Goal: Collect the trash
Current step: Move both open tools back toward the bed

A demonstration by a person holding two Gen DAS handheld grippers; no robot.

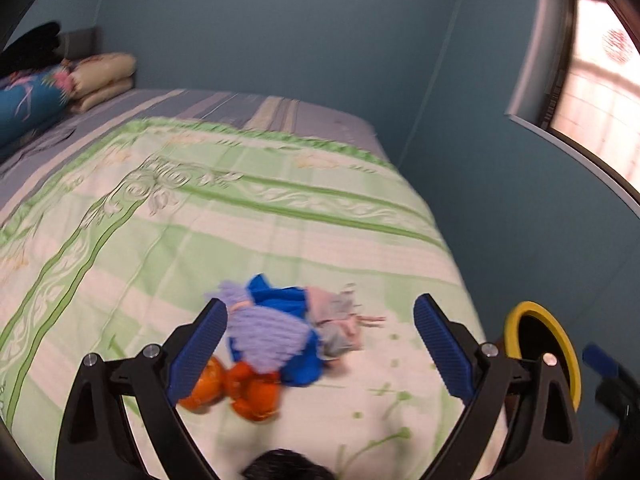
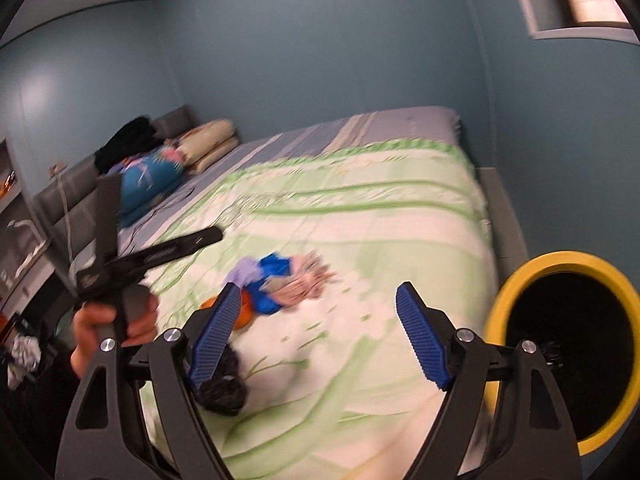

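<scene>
On the bed (image 1: 280, 216): cloth heap (image 1: 280, 332), orange scraps (image 1: 240, 392).
Bin (image 2: 560, 344) beside the bed; left gripper (image 1: 320, 348) and right gripper (image 2: 320, 332) fingers wide, empty.

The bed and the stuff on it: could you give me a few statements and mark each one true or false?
1. Both grippers hold something. False: the left gripper and the right gripper are open and empty.
2. A pile of colourful scraps lies on the green patterned bedspread. True.
3. The bin with a yellow rim stands on top of the bed. False: it stands beside the bed, at its near corner.
4. An orange crumpled item lies next to the scraps. True.
5. A dark crumpled item lies on the bed near the right gripper. True.
6. The walls are red. False: the walls are blue.
</scene>
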